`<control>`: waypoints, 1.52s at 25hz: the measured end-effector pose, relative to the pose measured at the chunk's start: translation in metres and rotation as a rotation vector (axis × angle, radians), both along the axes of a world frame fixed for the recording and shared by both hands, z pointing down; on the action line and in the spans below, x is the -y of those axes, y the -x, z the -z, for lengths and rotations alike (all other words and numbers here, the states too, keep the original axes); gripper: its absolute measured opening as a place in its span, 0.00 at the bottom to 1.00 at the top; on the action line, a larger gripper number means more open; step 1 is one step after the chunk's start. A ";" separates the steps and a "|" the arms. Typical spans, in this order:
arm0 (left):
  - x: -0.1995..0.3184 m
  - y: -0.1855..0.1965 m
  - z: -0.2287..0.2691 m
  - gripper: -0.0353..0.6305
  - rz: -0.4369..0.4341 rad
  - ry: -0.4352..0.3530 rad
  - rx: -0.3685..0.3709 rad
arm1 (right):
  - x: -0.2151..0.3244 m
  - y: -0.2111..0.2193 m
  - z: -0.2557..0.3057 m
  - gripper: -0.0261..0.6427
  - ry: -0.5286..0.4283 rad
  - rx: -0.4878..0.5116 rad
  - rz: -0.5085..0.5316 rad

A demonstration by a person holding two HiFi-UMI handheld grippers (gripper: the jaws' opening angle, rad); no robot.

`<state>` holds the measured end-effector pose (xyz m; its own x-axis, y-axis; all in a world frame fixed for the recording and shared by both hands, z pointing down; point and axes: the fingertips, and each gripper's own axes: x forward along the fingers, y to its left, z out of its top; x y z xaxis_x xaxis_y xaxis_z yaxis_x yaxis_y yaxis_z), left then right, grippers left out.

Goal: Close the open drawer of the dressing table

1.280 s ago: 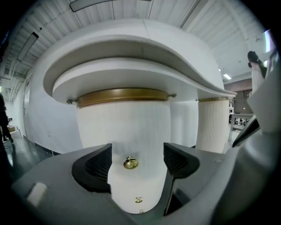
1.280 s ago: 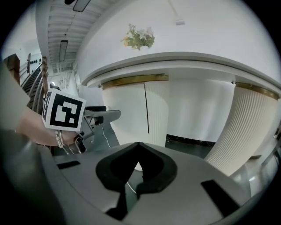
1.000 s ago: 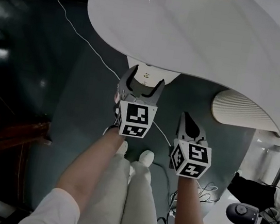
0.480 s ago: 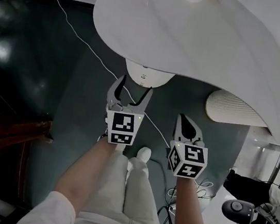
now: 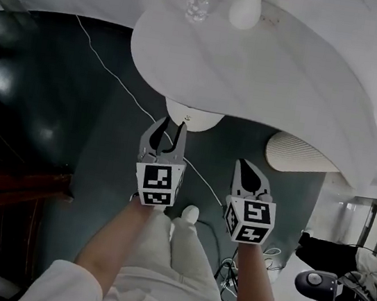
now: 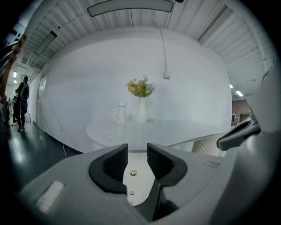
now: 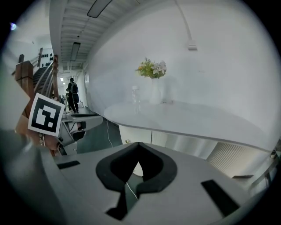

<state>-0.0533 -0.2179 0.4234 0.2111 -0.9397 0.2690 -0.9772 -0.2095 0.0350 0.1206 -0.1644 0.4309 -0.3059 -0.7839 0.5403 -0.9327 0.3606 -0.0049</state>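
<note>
The white dressing table [image 5: 270, 74] has a rounded white drawer front [image 5: 192, 115] with a small brass knob showing below its near edge. My left gripper [image 5: 170, 126] hangs in the air just short of that front and points at it. Its jaws are closing with a narrow gap and nothing between them. The left gripper view shows the left gripper [image 6: 137, 151] with the drawer front [image 6: 133, 180] beyond the gap. My right gripper [image 5: 244, 163] is to the right, shut and empty, its tips meeting [image 7: 138, 144]. The knob [image 7: 127, 141] is ahead of it.
A white vase of flowers [image 5: 245, 7] and a clear bottle [image 5: 197, 4] stand at the tabletop's far edge. A ribbed white unit [image 5: 296, 155] sits right of the drawer. A white cable [image 5: 109, 71] crosses the dark floor. Dark wooden furniture [image 5: 8, 182] is left, equipment [image 5: 323, 285] lower right.
Both grippers have risen and drawn back from the drawer front toward the person. The left jaws have gone from wide apart to a narrow gap. More of the tabletop shows.
</note>
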 end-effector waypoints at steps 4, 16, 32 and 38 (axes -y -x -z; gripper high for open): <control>-0.004 0.004 0.027 0.11 -0.009 -0.019 0.023 | -0.002 0.001 0.025 0.03 -0.028 -0.022 0.029; -0.022 0.005 0.118 0.08 -0.116 -0.128 0.096 | -0.005 0.001 0.115 0.03 -0.165 -0.046 0.071; -0.038 0.003 0.229 0.08 -0.190 -0.256 0.018 | -0.010 -0.002 0.250 0.03 -0.419 0.001 -0.009; -0.028 0.003 0.280 0.08 -0.233 -0.339 0.027 | 0.000 -0.008 0.301 0.03 -0.525 0.017 -0.001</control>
<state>-0.0564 -0.1897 0.1433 0.4257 -0.9040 -0.0395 -0.9019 -0.4204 -0.0991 0.1289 -0.1643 0.1295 -0.3106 -0.9480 0.0694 -0.9343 0.3179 0.1614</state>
